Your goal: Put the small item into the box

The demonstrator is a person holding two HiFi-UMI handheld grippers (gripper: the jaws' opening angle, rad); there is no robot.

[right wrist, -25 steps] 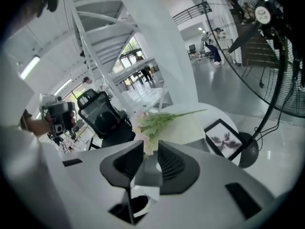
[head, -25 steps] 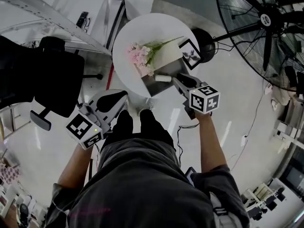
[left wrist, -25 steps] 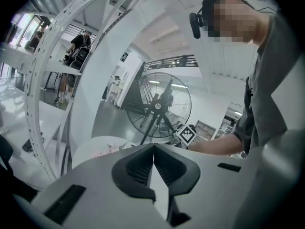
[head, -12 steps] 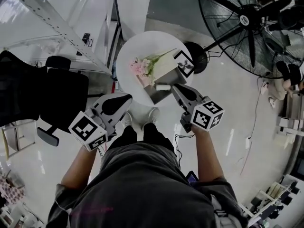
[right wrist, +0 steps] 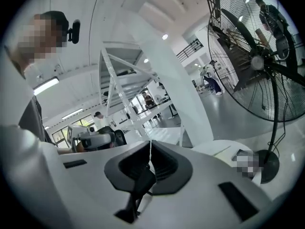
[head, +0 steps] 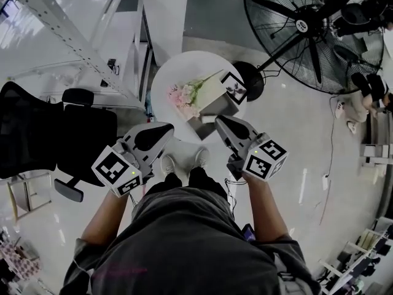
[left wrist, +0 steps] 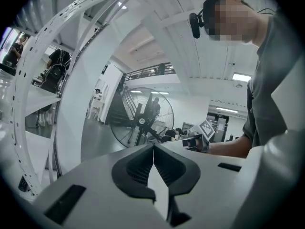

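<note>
A small round white table (head: 175, 72) carries a bunch of pink flowers (head: 183, 97), a pale box with a square marker (head: 234, 88) and an open grey box (head: 202, 126) at its near edge. I cannot make out the small white item in any view. My right gripper (head: 218, 121) hangs just right of the grey box. Its jaws are closing, and its pads meet (right wrist: 150, 147) with nothing between them. My left gripper (head: 164, 129) is held left of the table's near edge. It is shut and empty (left wrist: 153, 149). Both gripper views look out across the room.
A big floor fan (head: 301, 26) stands to the right behind the table, its base (head: 249, 78) beside the tabletop. A black office chair (head: 55, 134) and a metal rack (head: 61, 29) are on the left. My shoes (head: 184, 161) stand right at the table. A cable (head: 328, 158) runs over the floor.
The table has shrunk and slid up the head view as I drew back. The right gripper has come away from the grey box. The small white roll seen lying there no longer shows.
</note>
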